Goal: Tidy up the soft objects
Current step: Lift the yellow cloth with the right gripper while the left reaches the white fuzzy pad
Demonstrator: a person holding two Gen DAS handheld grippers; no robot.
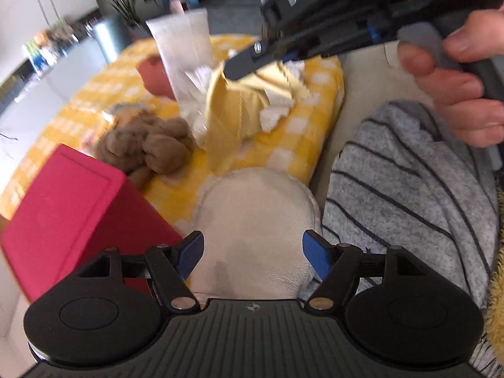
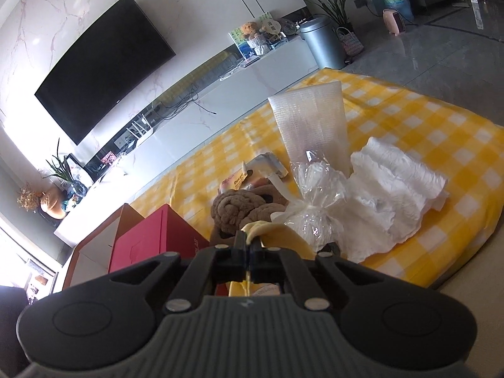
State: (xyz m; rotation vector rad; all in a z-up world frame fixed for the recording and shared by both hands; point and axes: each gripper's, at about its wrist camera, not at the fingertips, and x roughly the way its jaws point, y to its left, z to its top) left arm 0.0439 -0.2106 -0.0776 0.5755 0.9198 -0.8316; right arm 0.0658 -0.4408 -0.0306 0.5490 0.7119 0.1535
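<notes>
My right gripper (image 2: 249, 244) is shut on a yellow cloth (image 2: 267, 231); in the left wrist view the right gripper (image 1: 242, 66) holds the cloth (image 1: 230, 110) hanging above the yellow checked mat (image 1: 299, 126). My left gripper (image 1: 252, 252) is open and empty, low over a round cream pad (image 1: 255, 217). A brown knotted plush (image 1: 151, 148) lies on the mat left of the cloth; it also shows in the right wrist view (image 2: 242, 211). White crumpled cloth (image 2: 397, 182) and a clear plastic bag (image 2: 315, 195) lie on the mat (image 2: 441, 119).
A red box (image 1: 69, 208) stands at my left, also in the right wrist view (image 2: 154, 239). A grey striped blanket (image 1: 409, 195) lies at the right. A bubble-wrap sleeve (image 2: 312, 123) stands upright on the mat. A TV (image 2: 100, 63), cabinet and bin (image 2: 321, 44) are behind.
</notes>
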